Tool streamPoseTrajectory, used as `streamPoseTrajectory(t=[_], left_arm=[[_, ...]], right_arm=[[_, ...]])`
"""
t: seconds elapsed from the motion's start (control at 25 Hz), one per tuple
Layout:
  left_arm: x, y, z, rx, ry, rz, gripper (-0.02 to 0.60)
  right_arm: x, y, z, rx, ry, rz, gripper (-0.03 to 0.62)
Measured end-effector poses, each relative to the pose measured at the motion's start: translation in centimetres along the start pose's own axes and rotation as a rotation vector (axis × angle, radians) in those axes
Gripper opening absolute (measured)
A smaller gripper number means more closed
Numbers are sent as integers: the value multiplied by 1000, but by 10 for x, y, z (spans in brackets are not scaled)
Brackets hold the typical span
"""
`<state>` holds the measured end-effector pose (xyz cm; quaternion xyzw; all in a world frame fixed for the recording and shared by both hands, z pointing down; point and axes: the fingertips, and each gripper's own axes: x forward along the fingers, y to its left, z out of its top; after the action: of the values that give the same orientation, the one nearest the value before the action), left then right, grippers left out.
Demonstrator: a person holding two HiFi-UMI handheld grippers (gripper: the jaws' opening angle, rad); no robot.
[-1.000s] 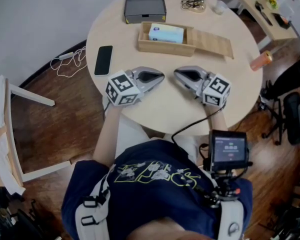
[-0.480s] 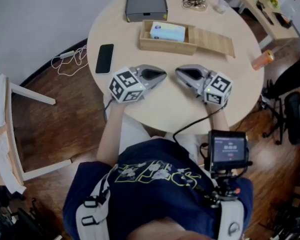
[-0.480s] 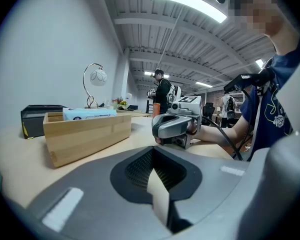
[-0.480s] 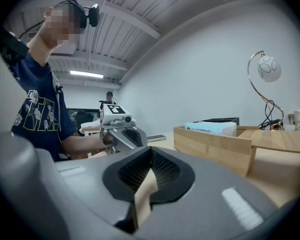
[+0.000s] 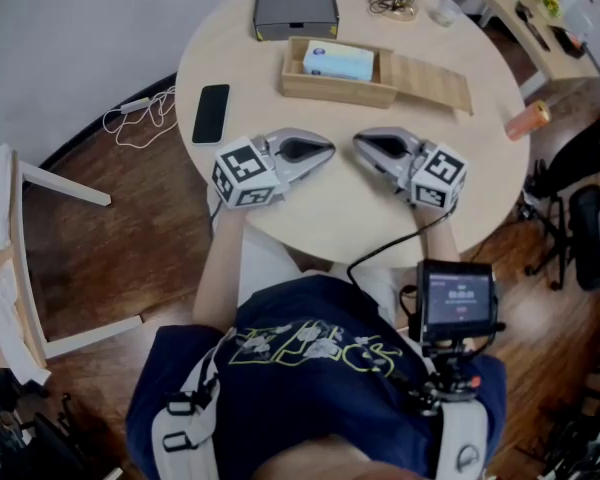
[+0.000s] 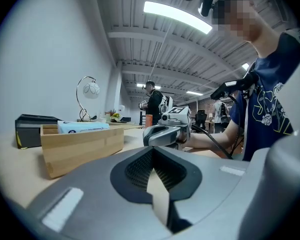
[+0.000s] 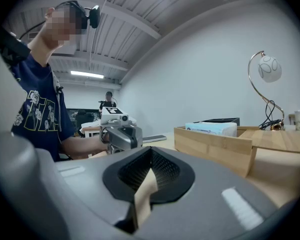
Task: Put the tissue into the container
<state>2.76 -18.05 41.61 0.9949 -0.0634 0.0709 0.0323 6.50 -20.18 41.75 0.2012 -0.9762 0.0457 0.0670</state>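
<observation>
Here, the left tongs (image 5: 327,152) and right tongs (image 5: 359,145) are shut and empty above the table (image 5: 330,218), tips facing each other. The tissue (image 5: 338,61) sits inside the container (image 5: 330,90), its blue print too small to read. Only the gripper views show a lamp (image 7: 268,69); only the head view shows the phone (image 5: 211,114).

Open-plan office or lab: strip light (image 6: 177,16), exposed ceiling (image 6: 155,49), office chair (image 5: 590,233), side desk (image 5: 500,13).
</observation>
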Motion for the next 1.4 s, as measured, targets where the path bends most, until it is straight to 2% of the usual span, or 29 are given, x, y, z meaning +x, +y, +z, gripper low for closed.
streamPoseTrajectory(t=[1.2,1.4], left_arm=[[0,1,0,-16,-3,9,3],[0,1,0,1,-1,0,3]], right_arm=[[1,1,0,-2,-1,9,0],[1,1,0,-3,4,9,0]])
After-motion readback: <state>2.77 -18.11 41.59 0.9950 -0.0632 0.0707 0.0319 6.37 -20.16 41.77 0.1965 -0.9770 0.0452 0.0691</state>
